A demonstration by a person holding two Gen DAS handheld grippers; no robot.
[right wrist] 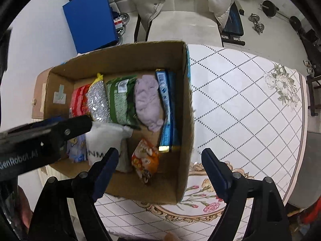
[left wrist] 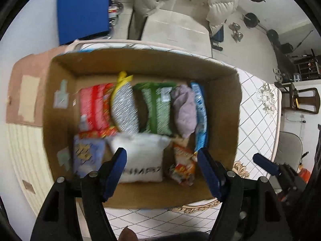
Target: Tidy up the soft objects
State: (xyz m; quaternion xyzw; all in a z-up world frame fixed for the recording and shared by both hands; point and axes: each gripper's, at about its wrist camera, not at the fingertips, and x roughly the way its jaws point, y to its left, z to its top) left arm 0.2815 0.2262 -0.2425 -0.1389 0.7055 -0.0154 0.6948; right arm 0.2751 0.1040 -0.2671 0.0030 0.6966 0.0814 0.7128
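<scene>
- The left gripper [left wrist: 162, 170] hangs over the near end of the box [left wrist: 144, 64], fingers spread wide and holding nothing; motion blur softens most of this view.
- The right gripper [right wrist: 160, 170] is also spread and empty, straddling the box's near right corner: one finger over the inside, the other over the tablecloth [right wrist: 240, 104].
- In the right view the left gripper [right wrist: 66, 128] enters from the left. Its body covers the box's near left part, and its tips are hard to make out against the pillow.
- Near row in the box, left to right: a pale blue pack [left wrist: 88, 154], half hidden in the right view; a white pillow [left wrist: 140, 156] with dark lettering cut off by the fingers; an orange snack bag [left wrist: 183, 166], print unreadable.
- Far row, left to right, all standing on edge and touching: a red pack [left wrist: 94, 108], a silver pouch [left wrist: 124, 108] with a yellow top, a green pack [left wrist: 158, 110], a lilac plush [left wrist: 184, 110], and a blue pack [left wrist: 200, 112] against the right wall.
- The box's far wall hides the table edge behind it.
- Beyond the box: a blue panel [left wrist: 83, 8] and a white puffer coat [left wrist: 220, 2] on a sofa, both cut off at the frame's top.
</scene>
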